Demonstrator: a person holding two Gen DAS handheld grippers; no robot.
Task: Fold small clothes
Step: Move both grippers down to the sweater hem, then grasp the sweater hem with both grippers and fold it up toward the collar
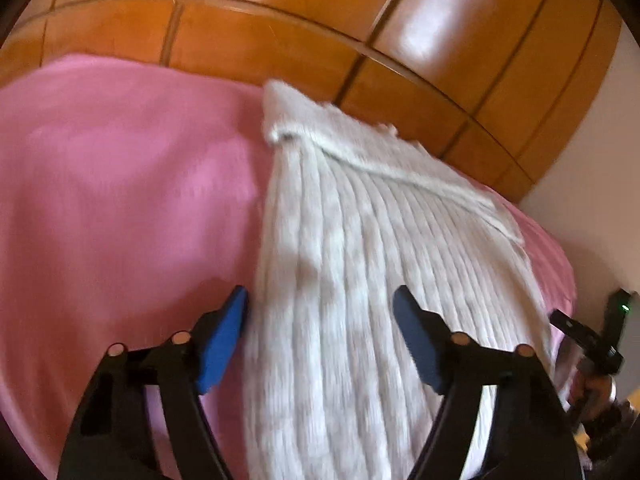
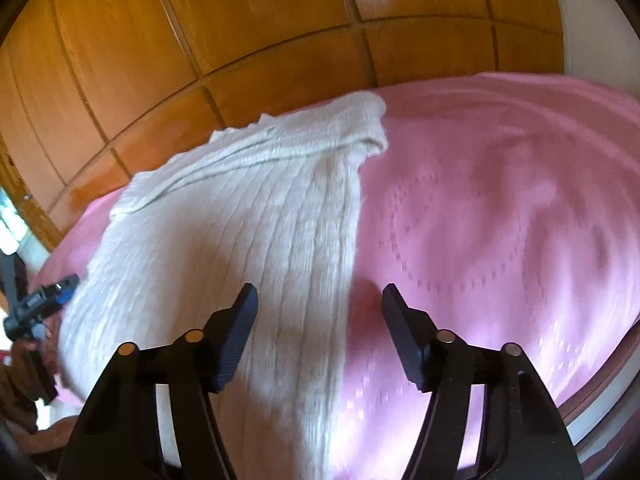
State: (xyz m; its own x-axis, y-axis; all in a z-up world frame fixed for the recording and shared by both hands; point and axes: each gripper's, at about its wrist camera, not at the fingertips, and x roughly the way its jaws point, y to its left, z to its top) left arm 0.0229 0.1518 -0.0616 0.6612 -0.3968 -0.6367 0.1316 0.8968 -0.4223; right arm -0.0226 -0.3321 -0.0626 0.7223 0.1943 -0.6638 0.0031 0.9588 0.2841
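A white ribbed knit garment (image 1: pixel 360 248) lies stretched out on a pink bedspread (image 1: pixel 120 184), with one end folded over at the far side. My left gripper (image 1: pixel 320 300) is open and empty above the garment's left edge near its close end. In the right wrist view the same garment (image 2: pixel 240 232) lies left of centre on the bedspread (image 2: pixel 500 208). My right gripper (image 2: pixel 318 294) is open and empty above the garment's right edge. Each gripper also shows at the edge of the other's view: the right one (image 1: pixel 588 340), the left one (image 2: pixel 44 300).
A wooden panelled wardrobe (image 1: pixel 320 28) stands right behind the bed, also in the right wrist view (image 2: pixel 240 32). A pale wall (image 1: pixel 600 168) is at the right. The bed's edge (image 2: pixel 600 384) curves down at lower right.
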